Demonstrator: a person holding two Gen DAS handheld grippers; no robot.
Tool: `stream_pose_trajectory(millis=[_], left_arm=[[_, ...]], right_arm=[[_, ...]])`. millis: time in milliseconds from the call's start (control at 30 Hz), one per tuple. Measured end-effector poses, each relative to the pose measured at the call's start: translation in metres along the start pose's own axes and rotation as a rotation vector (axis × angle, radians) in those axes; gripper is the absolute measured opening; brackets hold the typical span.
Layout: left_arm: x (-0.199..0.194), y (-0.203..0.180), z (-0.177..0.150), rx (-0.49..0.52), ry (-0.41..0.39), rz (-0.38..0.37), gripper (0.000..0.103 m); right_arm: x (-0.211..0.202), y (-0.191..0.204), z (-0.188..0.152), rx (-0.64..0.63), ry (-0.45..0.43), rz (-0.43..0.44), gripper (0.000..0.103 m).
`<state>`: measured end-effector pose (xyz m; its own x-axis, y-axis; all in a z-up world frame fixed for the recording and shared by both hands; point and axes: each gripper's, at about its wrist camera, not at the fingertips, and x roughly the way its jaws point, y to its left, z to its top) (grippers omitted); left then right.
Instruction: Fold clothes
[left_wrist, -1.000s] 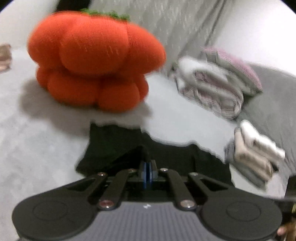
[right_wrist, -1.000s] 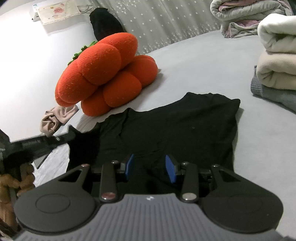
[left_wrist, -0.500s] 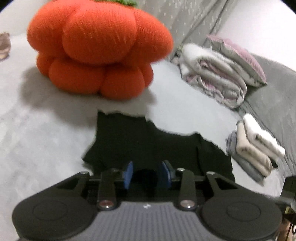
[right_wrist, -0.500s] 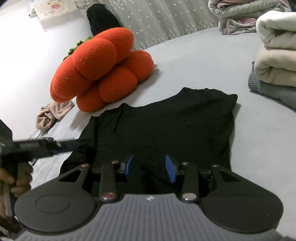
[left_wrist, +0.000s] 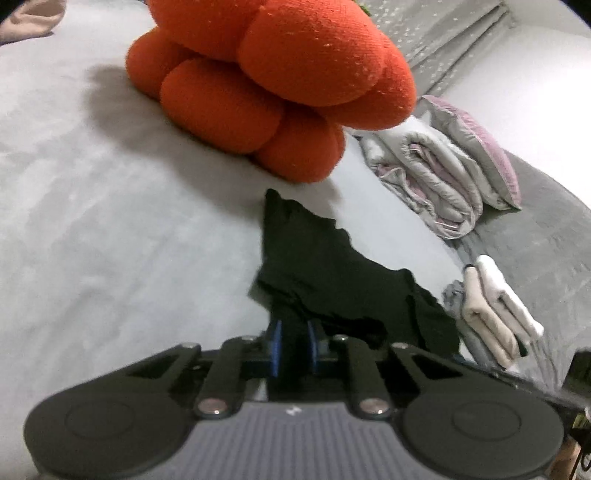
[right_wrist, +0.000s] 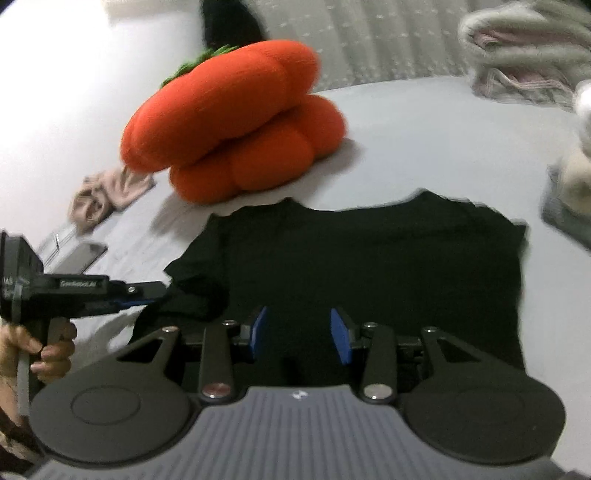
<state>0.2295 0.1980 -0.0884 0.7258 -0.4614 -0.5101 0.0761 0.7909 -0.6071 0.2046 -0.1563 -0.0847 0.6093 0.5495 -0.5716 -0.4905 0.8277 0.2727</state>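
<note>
**Left fingers narrow on shirt sleeve**

Fingers of the left gripper have just been closing, black cloth between them; whether they pinch it is unclear. Right gripper is parted above the shirt, which lies flat on the bed beside the cushion.

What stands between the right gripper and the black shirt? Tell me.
Nothing visible. The right gripper hangs open directly over the black shirt, with only dark cloth between its blue pads. The orange pumpkin cushion sits beyond the shirt's far edge.
</note>
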Motion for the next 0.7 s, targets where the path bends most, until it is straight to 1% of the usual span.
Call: stream_pose_trajectory(millis=[167,267,333,433,600,667,700], left_arm=[[-0.008,0.001,-0.001,0.01,-0.043,-0.054,0.008],[-0.012,0.003,0.0,0.009,-0.061,-0.076,0.005],[-0.011,0.004,0.001,0.006,-0.056,-0.068,0.003],[-0.009,0.006,0.001,0.007,-0.046,-0.048,0.003],[-0.002,0.006,-0.001,0.031,-0.011,-0.005,0.002],[0.002,0.004,-0.002,0.049,0.006,0.014,0.002],[0.003,0.003,-0.002,0.058,0.012,0.022,0.002]], right_arm=[[0.023,0.05,0.023,-0.17,0.011,0.077,0.043],[0.044,0.072,0.028,-0.257,0.02,0.116,0.042],[0.059,0.081,0.029,-0.293,0.028,0.138,0.04],[0.079,0.088,0.027,-0.353,0.048,0.141,0.039],[0.107,0.092,0.019,-0.398,0.09,0.096,0.039],[0.113,0.09,0.015,-0.4,0.084,0.078,0.031],[0.114,0.09,0.014,-0.395,0.072,0.074,0.021]])
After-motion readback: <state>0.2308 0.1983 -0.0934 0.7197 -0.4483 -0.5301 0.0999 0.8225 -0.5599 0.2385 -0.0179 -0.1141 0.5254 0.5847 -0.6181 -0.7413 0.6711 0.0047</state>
